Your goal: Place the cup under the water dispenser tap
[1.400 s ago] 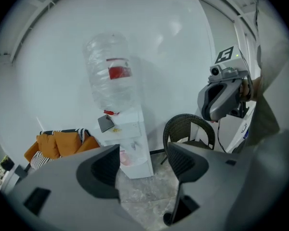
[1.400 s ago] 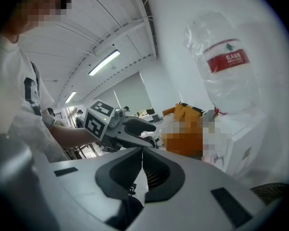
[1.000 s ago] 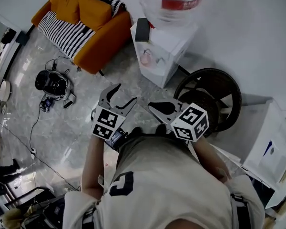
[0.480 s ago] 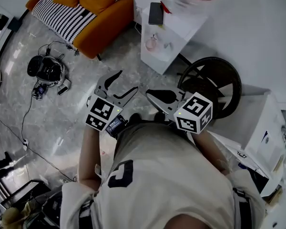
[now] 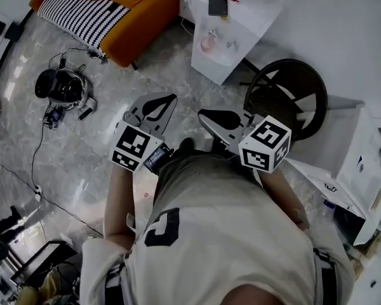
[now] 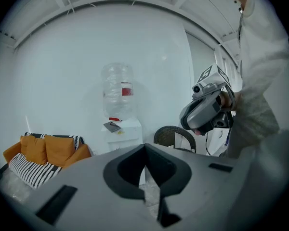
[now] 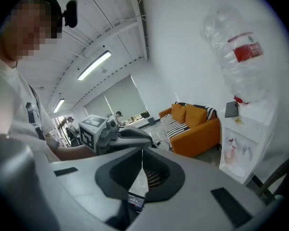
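Pink cup (image 5: pixel 208 44), seemingly, sits within the white dispenser (image 5: pixel 244 24).

A person (image 5: pixel 228 234) holds two grippers out over the grey floor (image 5: pixel 82 164). The left gripper (image 5: pixel 167 99) has just been closing its jaws, and nothing is between them. The right gripper (image 5: pixel 204 115) has its jaws together too. Ahead stands the white water dispenser (image 5: pixel 241 37), with a pink cup (image 5: pixel 208 43) in its nook.
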`<state>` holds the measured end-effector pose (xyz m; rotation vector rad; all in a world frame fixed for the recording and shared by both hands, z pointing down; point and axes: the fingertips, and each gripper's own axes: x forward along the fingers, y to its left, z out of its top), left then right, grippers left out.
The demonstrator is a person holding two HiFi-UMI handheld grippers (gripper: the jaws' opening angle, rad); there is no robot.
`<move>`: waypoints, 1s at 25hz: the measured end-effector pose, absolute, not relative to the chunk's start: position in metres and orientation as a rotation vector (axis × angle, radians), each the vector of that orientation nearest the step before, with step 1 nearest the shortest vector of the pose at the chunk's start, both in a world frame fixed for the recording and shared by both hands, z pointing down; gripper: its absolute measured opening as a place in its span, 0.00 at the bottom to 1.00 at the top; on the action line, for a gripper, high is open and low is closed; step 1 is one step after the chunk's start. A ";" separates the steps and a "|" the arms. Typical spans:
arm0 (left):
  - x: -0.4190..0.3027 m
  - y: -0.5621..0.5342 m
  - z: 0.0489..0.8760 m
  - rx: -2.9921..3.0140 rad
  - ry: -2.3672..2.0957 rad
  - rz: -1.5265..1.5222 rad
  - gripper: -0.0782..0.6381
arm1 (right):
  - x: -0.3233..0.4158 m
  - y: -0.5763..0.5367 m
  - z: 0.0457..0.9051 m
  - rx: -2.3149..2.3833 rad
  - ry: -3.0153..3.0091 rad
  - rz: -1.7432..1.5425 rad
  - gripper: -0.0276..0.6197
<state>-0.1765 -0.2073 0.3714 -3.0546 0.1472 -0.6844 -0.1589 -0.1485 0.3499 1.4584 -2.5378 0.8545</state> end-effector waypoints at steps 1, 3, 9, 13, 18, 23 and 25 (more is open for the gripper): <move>-0.177 -0.205 0.371 -3.058 0.119 -0.675 0.19 | -0.160 -0.146 0.348 1.478 -2.534 0.846 0.09; -0.177 -0.201 0.368 -3.057 0.057 -0.654 0.19 | -0.162 -0.140 0.346 1.524 -2.515 0.827 0.09; -0.165 -0.187 0.358 -3.056 -0.110 -0.592 0.19 | -0.158 -0.114 0.351 1.683 -2.400 0.859 0.09; -0.147 -0.167 0.358 -3.047 -0.208 -0.609 0.19 | -0.140 -0.099 0.347 1.814 -2.369 0.869 0.09; -0.135 -0.134 0.349 -2.968 -0.273 -0.628 0.19 | -0.129 -0.086 0.340 1.866 -2.407 0.847 0.09; -0.114 -0.111 0.331 -2.933 -0.266 -0.614 0.19 | -0.114 -0.064 0.339 1.834 -2.442 0.819 0.09; -0.104 -0.096 0.325 -2.952 -0.253 -0.621 0.19 | -0.105 -0.049 0.338 1.836 -2.456 0.826 0.09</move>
